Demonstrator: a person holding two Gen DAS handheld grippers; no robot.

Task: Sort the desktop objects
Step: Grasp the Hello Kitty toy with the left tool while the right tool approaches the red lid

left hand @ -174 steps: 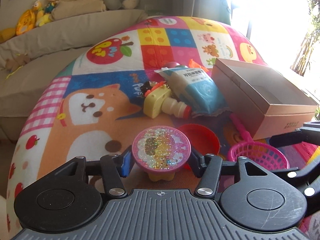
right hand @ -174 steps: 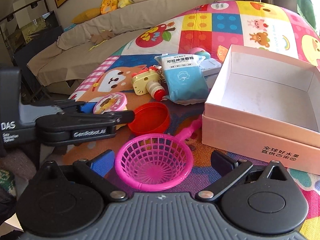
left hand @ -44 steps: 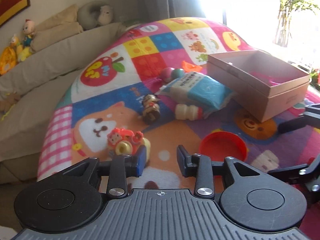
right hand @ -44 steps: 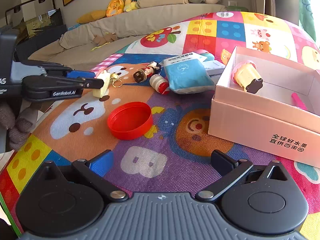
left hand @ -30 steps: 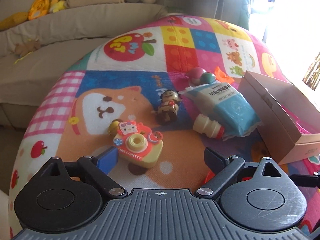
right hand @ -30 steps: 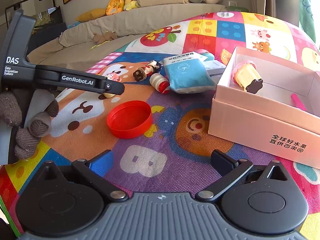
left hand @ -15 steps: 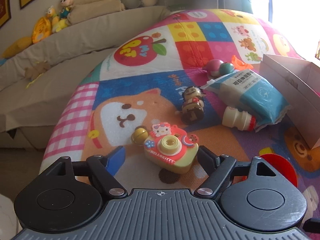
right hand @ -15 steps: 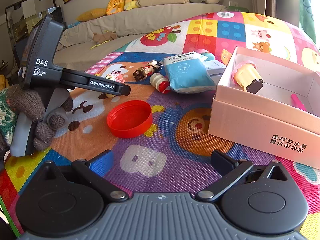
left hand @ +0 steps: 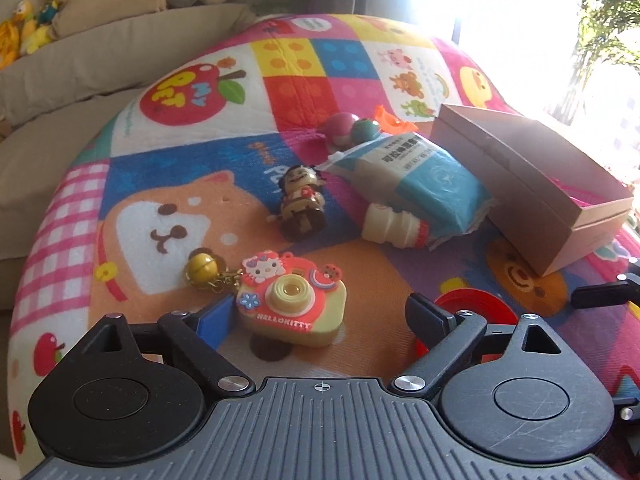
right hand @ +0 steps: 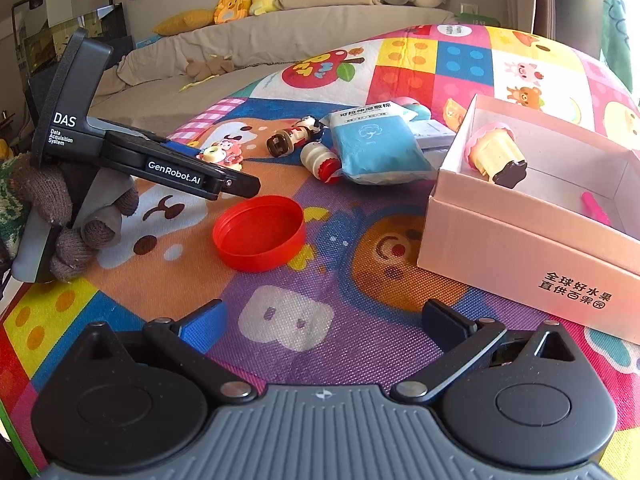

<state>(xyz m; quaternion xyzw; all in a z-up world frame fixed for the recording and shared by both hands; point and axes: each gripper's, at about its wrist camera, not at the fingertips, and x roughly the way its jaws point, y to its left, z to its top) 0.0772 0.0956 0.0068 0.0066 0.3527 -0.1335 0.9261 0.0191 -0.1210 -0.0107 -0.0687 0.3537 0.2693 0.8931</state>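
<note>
Red-and-yellow toy camera (left hand: 291, 309) sits on the play mat (left hand: 172, 168), just inside the left tool (left hand: 316, 316), whose jaws have just been opening again and stand wide, its blue pad beside the camera's left end, nothing pressed yet. To grip well, I would centre the jaws on the body, keep the keychain bell (left hand: 200, 268) clear of the pads, and close on the flat sides. The box (right hand: 532, 240) waits well to the right. The right tool (right hand: 320, 320) hangs open and empty over the mat.

Open mat (right hand: 288, 320) before right jaws; red lid (right hand: 259, 232) beyond; box (right hand: 520, 248) rightward
</note>
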